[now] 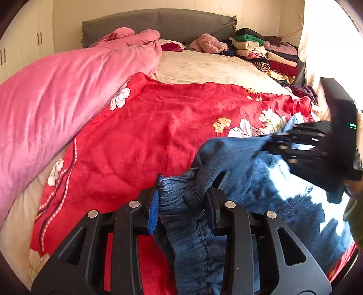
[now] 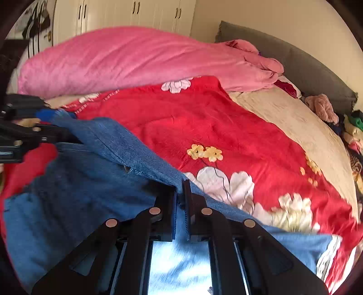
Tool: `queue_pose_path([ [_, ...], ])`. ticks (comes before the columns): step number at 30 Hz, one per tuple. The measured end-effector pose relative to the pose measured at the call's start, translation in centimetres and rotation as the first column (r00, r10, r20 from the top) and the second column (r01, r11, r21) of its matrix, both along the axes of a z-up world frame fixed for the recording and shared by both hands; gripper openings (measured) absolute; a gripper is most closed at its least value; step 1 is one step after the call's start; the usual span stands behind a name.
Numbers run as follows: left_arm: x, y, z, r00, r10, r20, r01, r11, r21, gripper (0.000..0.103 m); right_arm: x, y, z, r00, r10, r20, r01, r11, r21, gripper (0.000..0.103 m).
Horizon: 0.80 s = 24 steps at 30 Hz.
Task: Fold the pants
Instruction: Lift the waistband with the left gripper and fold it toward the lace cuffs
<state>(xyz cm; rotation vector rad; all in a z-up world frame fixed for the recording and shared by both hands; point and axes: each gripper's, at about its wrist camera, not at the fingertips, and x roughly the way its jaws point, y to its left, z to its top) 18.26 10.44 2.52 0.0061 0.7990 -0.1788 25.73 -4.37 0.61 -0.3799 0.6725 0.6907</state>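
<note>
Blue denim pants [image 1: 256, 181] lie on a red flowered blanket [image 1: 158, 127] on the bed. In the left wrist view my left gripper [image 1: 181, 199] is shut on a thick bunched fold of the denim, which fills the space between its pads. My right gripper [image 1: 270, 141] reaches in from the right edge and pinches the cloth's upper edge. In the right wrist view the right gripper [image 2: 180, 197] is shut on a thin edge of the pants [image 2: 90, 181], and the left gripper [image 2: 52, 122] holds the far corner at the left.
A big pink duvet [image 1: 56, 95] is heaped along the bed's left side. A beige sheet [image 1: 204, 68] covers the far half. Stacks of folded clothes [image 1: 267, 52] stand at the far right by the grey headboard [image 1: 158, 22]. White wardrobes [image 2: 136, 13] line the wall.
</note>
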Motion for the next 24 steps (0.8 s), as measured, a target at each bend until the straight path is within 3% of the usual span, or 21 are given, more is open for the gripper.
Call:
queue_pose_path([
  [6,-3.3,-1.4,0.5,0.998,-0.035,0.044,0.033,0.998,0.044,0.027,-6.2,-2.8,2.2,0.997,-0.061,-0.045,0.066,0.989,0.130,0.005],
  [12,-7.3,-2.1,0.9,0.995,-0.056,0.085,0.047,0.994,0.096,0.027,-12.7,-3.6,2.4,0.994,-0.051,-0.099,0.068,0.982,0.175,0.005],
  [18,-10.6,-1.7,0.5,0.996,-0.069,0.056,0.064,0.995,0.081,0.028,-18.7,-3.1,2.3,0.996,-0.017,-0.087,0.032,0.985,0.171,0.005],
  [24,-12.8,-1.3,-0.8,0.997,-0.081,0.004,0.080,0.993,0.092,0.030,-22.2,-2.3,1.0,0.989,0.017,-0.147,0.010,0.983,0.181,0.005],
])
